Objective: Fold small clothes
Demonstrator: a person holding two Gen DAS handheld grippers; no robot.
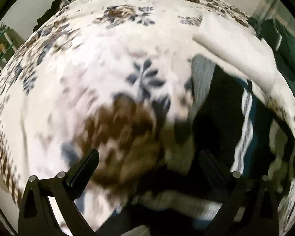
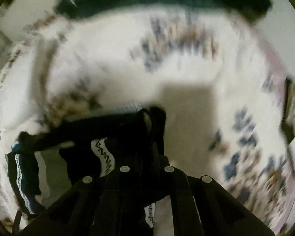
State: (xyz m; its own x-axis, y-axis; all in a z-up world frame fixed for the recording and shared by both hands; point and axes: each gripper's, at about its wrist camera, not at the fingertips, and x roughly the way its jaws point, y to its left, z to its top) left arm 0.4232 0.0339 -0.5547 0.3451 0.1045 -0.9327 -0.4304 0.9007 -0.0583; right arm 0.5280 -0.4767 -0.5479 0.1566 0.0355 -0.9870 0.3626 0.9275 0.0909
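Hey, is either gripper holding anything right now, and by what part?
The right gripper holds the dark garment, jaws shut on a bunched fold near its edge. The left gripper is open, holding nothing.

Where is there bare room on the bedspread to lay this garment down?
The floral bedspread lies bare ahead and left of the left tongs. It is crowded to the right, where the dark striped garment hangs, pinched in the right tongs, with a dark green garment beyond.
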